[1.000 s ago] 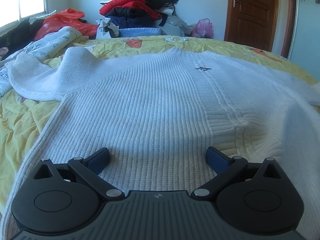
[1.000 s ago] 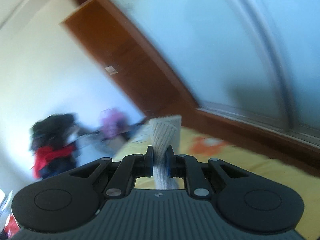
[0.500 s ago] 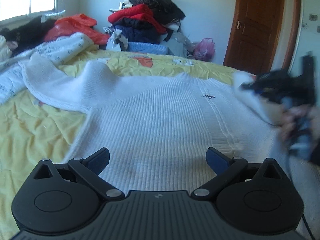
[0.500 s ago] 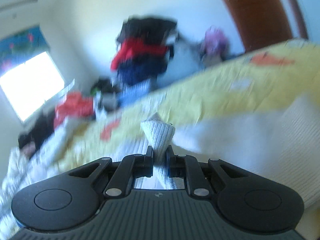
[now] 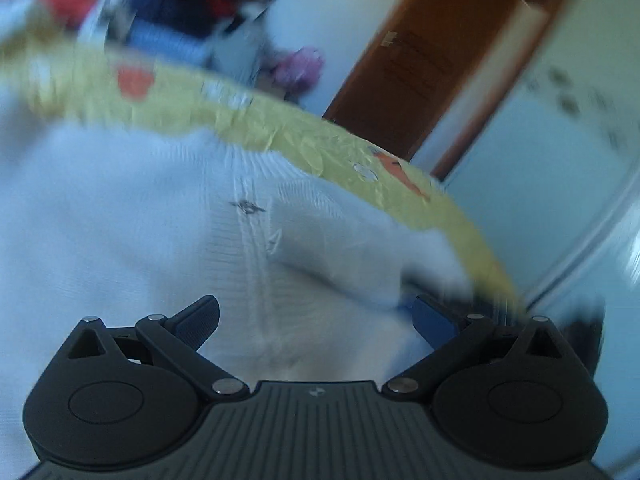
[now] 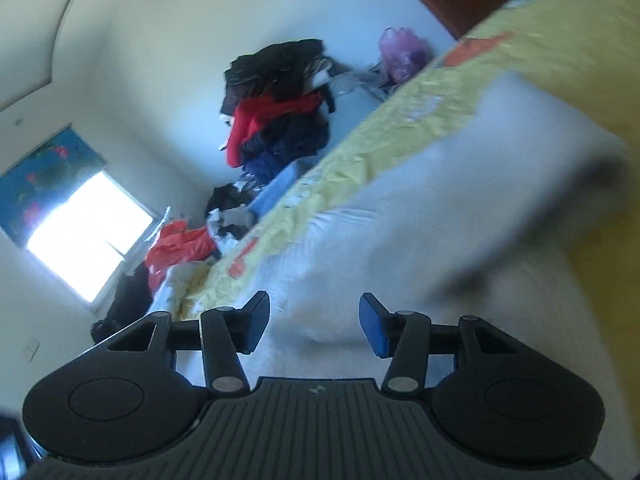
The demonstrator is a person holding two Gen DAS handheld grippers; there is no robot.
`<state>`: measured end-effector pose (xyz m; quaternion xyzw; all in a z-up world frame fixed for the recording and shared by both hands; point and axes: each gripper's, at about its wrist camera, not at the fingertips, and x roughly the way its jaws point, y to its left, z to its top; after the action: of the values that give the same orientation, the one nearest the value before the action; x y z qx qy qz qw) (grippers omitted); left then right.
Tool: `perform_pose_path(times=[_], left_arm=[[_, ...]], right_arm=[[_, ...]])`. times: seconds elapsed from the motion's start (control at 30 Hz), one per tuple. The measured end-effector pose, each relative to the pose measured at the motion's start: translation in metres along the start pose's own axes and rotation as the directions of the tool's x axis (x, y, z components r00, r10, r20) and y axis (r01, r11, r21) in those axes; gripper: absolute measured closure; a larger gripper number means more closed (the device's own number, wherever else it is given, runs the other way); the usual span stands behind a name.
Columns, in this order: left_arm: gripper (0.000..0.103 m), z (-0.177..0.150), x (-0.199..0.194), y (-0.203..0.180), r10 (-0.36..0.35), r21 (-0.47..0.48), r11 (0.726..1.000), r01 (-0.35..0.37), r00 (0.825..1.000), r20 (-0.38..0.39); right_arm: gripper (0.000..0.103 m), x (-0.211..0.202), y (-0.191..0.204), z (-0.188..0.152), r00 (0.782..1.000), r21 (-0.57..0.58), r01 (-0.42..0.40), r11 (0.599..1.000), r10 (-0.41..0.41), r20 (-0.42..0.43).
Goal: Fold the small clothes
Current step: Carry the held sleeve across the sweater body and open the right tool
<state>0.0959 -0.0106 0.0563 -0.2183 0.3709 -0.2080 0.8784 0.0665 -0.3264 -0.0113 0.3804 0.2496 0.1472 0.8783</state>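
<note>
Both tools stand with jaws apart, gripping nothing: the left tool point(image 5: 316, 318) hovers low over the white sweater point(image 5: 120, 216), the right tool point(image 6: 314, 322) over its folded-in part point(image 6: 420, 208). From the left tool the sweater spreads ahead and to the left across the yellow bed point(image 5: 360, 148), its buttoned front running straight away. A sleeve fold point(image 5: 340, 240) lies just ahead to the right. The left tool looks nearer the unfolded side, so that side is likely next. Beyond the bed sit a clothes pile point(image 6: 280, 112) and door point(image 5: 432, 64); nothing blocks the way.
</note>
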Motion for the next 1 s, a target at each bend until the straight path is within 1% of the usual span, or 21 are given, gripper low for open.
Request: perform_pose_path(times=[0.03,0.07,0.1,0.17,0.23,0.3,0.33,0.4,0.43,0.47,0.5,0.53,0.57,0.6,0.63,0.7,0.8,0.83,0.9,0.93,1.0], left_arm=[[0.000,0.008,0.013,0.005,-0.017,-0.062,0.998,0.016,1.000,-0.017],[0.000,0.013,0.026,0.007,-0.043,-0.110,0.993,0.040,0.999,-0.023],[0.000,0.019,0.037,0.011,-0.068,-0.149,0.987,0.064,0.997,-0.022],[0.000,0.027,0.059,0.013,-0.074,-0.216,0.974,0.068,0.997,-0.019],[0.001,0.032,0.080,0.012,-0.068,-0.247,0.968,0.053,0.996,-0.051],[0.001,0.031,0.092,0.009,-0.050,-0.259,0.966,0.025,0.995,-0.090],[0.001,0.030,0.097,0.008,-0.053,-0.266,0.964,0.025,0.994,-0.098],[0.009,0.026,0.104,0.007,-0.043,-0.264,0.964,0.014,0.994,-0.105],[0.018,0.025,0.106,0.004,-0.023,-0.250,0.968,-0.002,0.995,-0.099],[0.039,0.025,0.107,0.002,-0.010,-0.232,0.973,-0.011,0.996,-0.087],[0.056,0.026,0.108,0.000,-0.005,-0.220,0.975,-0.015,0.996,-0.090],[0.073,0.027,0.114,0.000,-0.002,-0.216,0.976,-0.023,0.993,-0.115],[0.075,0.029,0.120,0.001,0.011,-0.217,0.975,-0.042,0.990,-0.141],[0.080,0.030,0.124,0.001,0.026,-0.212,0.976,-0.057,0.989,-0.146],[0.086,0.031,0.125,0.000,0.050,-0.193,0.978,-0.077,0.989,-0.140],[0.091,0.032,0.126,-0.003,0.076,-0.162,0.982,-0.097,0.988,-0.136],[0.093,0.037,0.117,-0.022,0.127,-0.056,0.990,-0.131,0.989,-0.075],[0.094,0.040,0.107,-0.032,0.131,-0.012,0.991,-0.131,0.991,-0.029],[0.094,0.050,0.086,-0.045,0.108,0.046,0.993,-0.111,0.992,0.064],[0.094,0.055,0.073,-0.050,0.098,0.070,0.992,-0.106,0.989,0.107],[0.094,0.063,0.050,-0.050,0.108,0.106,0.986,-0.128,0.978,0.178]], right_arm=[[0.048,-0.003,-0.007,-0.005,1.000,0.006,0.023,1.000,-0.023,-0.008],[0.048,-0.005,-0.014,-0.008,1.000,0.039,0.025,0.999,-0.025,-0.018],[0.046,-0.008,-0.018,-0.009,1.000,0.074,0.000,0.997,0.001,-0.014],[0.044,-0.009,-0.018,-0.011,1.000,0.081,-0.017,0.997,0.018,-0.005],[0.043,-0.008,-0.016,-0.014,1.000,0.075,-0.018,0.997,0.018,-0.003],[0.041,-0.008,-0.017,-0.016,1.000,0.068,-0.029,0.997,0.029,0.000],[0.040,-0.009,-0.017,-0.016,0.999,0.071,-0.038,0.997,0.038,0.002],[0.039,-0.010,-0.020,-0.017,0.998,0.084,-0.057,0.995,0.056,0.006],[0.038,-0.010,-0.020,-0.017,0.998,0.088,-0.063,0.994,0.063,0.008],[0.037,-0.010,-0.021,-0.018,0.998,0.090,-0.070,0.993,0.069,0.010],[0.036,-0.010,-0.021,-0.018,0.997,0.089,-0.076,0.993,0.075,0.011],[0.034,-0.011,-0.021,-0.019,0.997,0.086,-0.079,0.993,0.078,0.012],[0.034,-0.010,-0.021,-0.019,0.997,0.083,-0.082,0.993,0.081,0.012],[0.033,-0.011,-0.020,-0.019,0.996,0.080,-0.084,0.993,0.083,0.012],[0.033,-0.010,-0.020,-0.019,0.996,0.078,-0.085,0.993,0.085,0.014],[0.033,-0.011,-0.020,-0.019,0.996,0.079,-0.088,0.993,0.087,0.016],[0.033,-0.011,-0.020,-0.020,0.996,0.083,-0.091,0.992,0.089,0.021],[0.032,-0.011,-0.020,-0.020,0.996,0.084,-0.092,0.992,0.091,0.022],[0.032,-0.012,-0.021,-0.020,0.995,0.086,-0.098,0.991,0.097,0.023],[0.032,-0.012,-0.021,-0.021,0.995,0.085,-0.099,0.991,0.097,0.024],[0.032,-0.012,-0.020,-0.021,0.996,0.073,-0.093,0.993,0.091,0.021]])
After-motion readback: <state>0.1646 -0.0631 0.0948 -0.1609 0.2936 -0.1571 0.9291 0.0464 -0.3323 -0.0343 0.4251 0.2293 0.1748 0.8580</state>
